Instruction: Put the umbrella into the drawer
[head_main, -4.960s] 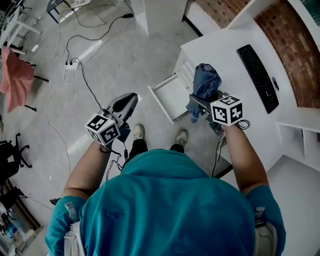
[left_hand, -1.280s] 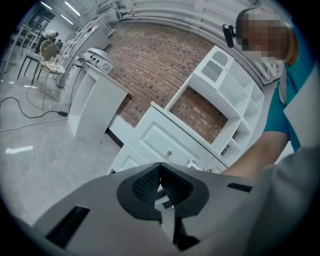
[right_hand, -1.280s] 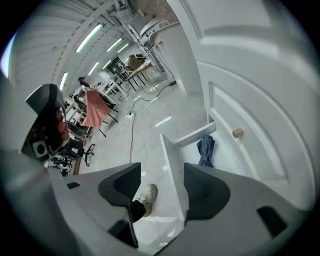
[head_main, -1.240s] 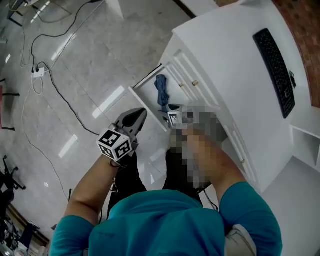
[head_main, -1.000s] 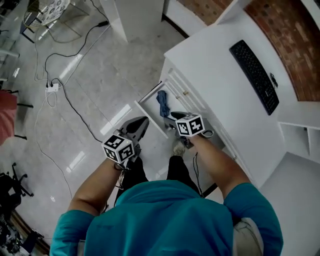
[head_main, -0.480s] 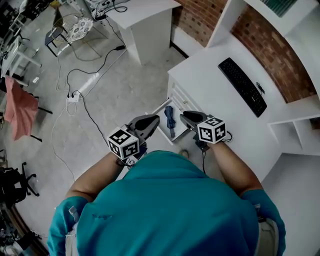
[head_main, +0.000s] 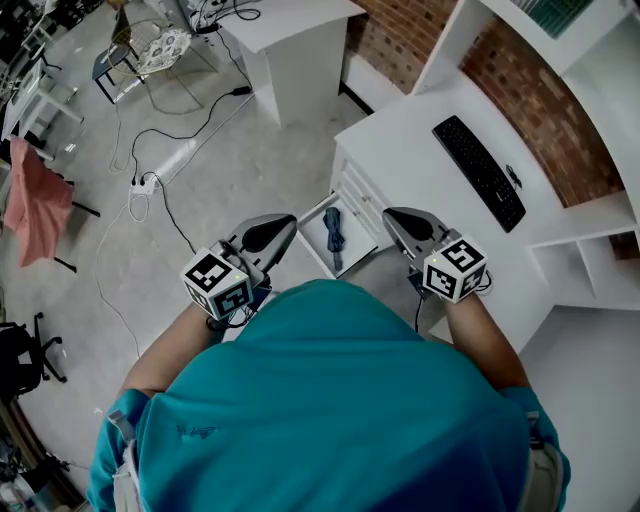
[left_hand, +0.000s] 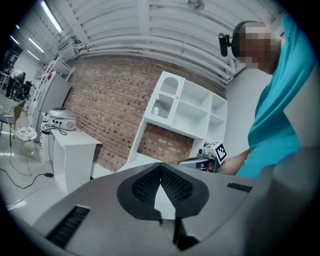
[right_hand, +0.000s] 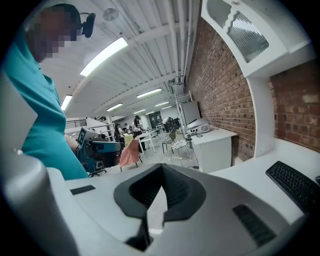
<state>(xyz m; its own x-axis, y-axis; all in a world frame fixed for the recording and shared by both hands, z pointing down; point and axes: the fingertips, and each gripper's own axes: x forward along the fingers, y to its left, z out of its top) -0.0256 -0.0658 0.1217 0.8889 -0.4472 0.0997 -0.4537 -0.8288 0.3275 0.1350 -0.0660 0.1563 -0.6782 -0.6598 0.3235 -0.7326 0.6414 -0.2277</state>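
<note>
The folded dark-blue umbrella lies lengthwise inside the open white drawer, which stands pulled out from the desk under the white tabletop. Nothing touches it. Both grippers are held clear of it, one to each side of the drawer in the head view. The left gripper has its jaws closed tip to tip with nothing between them, and the right gripper is the same, its jaws together and empty. A black keyboard sits on the tabletop. Cables and a power strip trail across the floor.
</note>
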